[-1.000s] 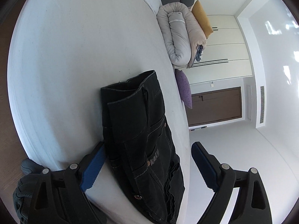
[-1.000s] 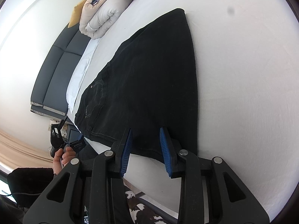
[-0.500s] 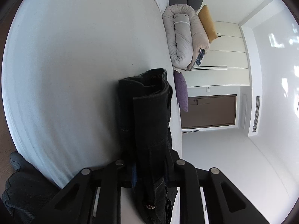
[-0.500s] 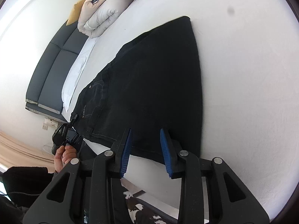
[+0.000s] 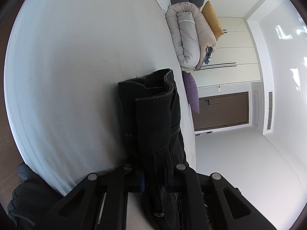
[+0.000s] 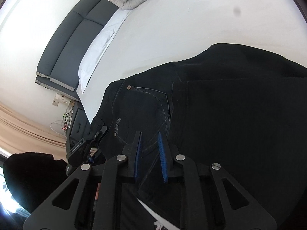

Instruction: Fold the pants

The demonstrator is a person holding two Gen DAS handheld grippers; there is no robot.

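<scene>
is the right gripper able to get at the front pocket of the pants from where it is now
Probably yes. The right gripper hangs just over the pants, its closing jaws not yet pinching cloth. The pocket lies uncovered ahead, and the left gripper grips the waistband off to the side.

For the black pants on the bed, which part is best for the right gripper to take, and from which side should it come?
Probably the waistband edge of the black pants, near the pocket seam. There the hem overhangs the bed edge, so a pad could slip beneath. Come from the near bed edge, low. The right gripper is closing with denim between its pads; the left gripper is closing on the waistband end.
</scene>
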